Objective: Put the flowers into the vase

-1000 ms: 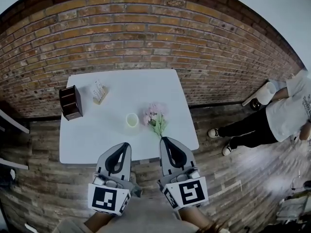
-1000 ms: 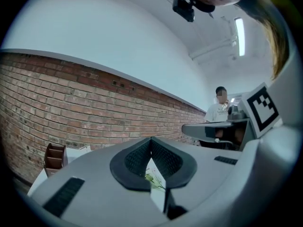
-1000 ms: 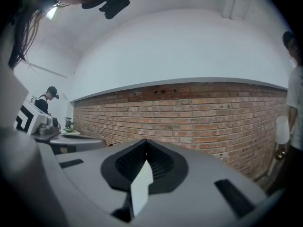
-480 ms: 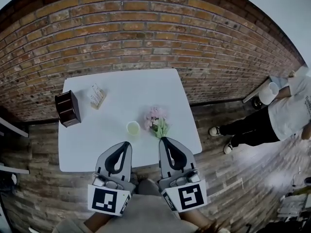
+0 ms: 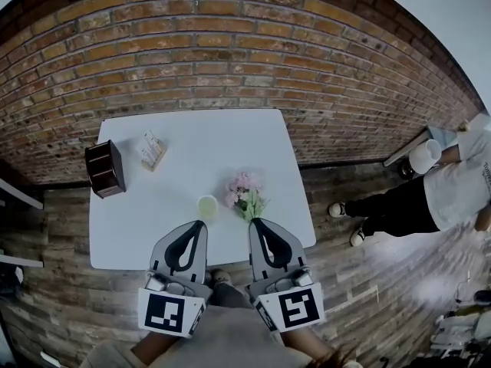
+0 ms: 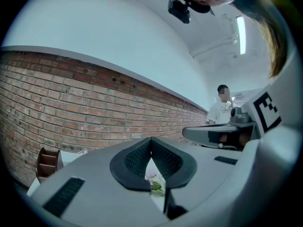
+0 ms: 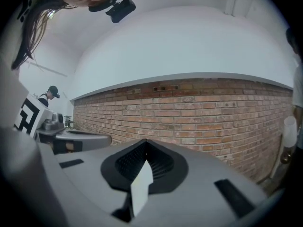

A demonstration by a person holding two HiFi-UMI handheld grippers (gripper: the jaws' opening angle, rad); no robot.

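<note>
Head view: left gripper (image 5: 199, 226) and right gripper (image 5: 254, 223) are both closed, empty. Pink flowers (image 5: 244, 192) lie just beyond the right tip, the vase (image 5: 207, 205) ahead between both.

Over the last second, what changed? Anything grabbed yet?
The left gripper and right gripper edged forward over the table's near edge, closing on the vase and flowers. Nothing gripped or released; both stay shut and empty. Vase, flowers, brown box and card holder haven't moved on the table.

Pink flowers (image 5: 244, 183), white table (image 5: 201, 140)
</note>
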